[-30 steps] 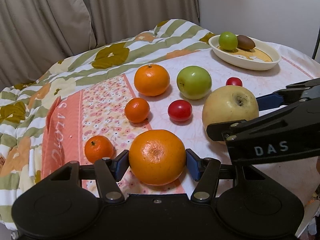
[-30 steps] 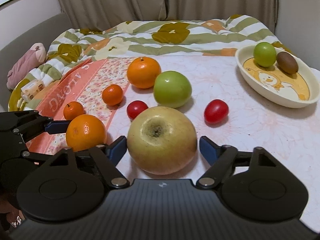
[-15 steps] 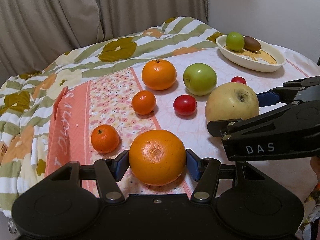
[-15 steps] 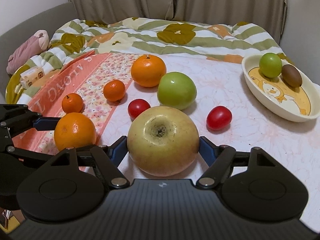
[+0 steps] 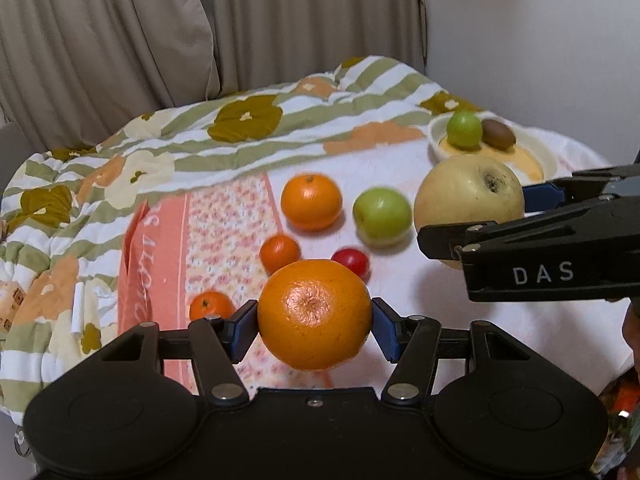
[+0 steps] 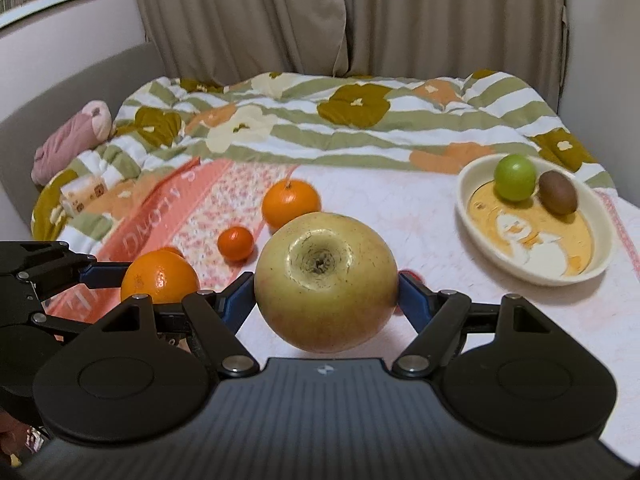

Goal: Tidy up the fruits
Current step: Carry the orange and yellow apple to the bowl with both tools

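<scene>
My left gripper [image 5: 314, 322] is shut on a large orange [image 5: 314, 316] and holds it above the cloth. My right gripper [image 6: 326, 298] is shut on a big yellow apple [image 6: 326, 276], also lifted; it shows in the left wrist view [image 5: 468, 196] too. On the cloth lie an orange [image 5: 311, 207], a green apple [image 5: 382, 211], a small mandarin [image 5: 279, 253], another mandarin [image 5: 211, 305] and a red tomato [image 5: 352, 262]. A cream bowl [image 6: 600, 240] at the right holds a small green fruit [image 6: 515, 177] and a kiwi [image 6: 558, 193].
A striped floral quilt [image 6: 340, 120] covers the back of the bed. A pink stuffed toy [image 6: 72, 140] lies at the far left. Curtains hang behind. A small box [image 6: 82, 194] lies on the quilt at left.
Both grippers have risen with their fruit, the orange and the yellow apple now off the cloth. The other fruits have not moved.
</scene>
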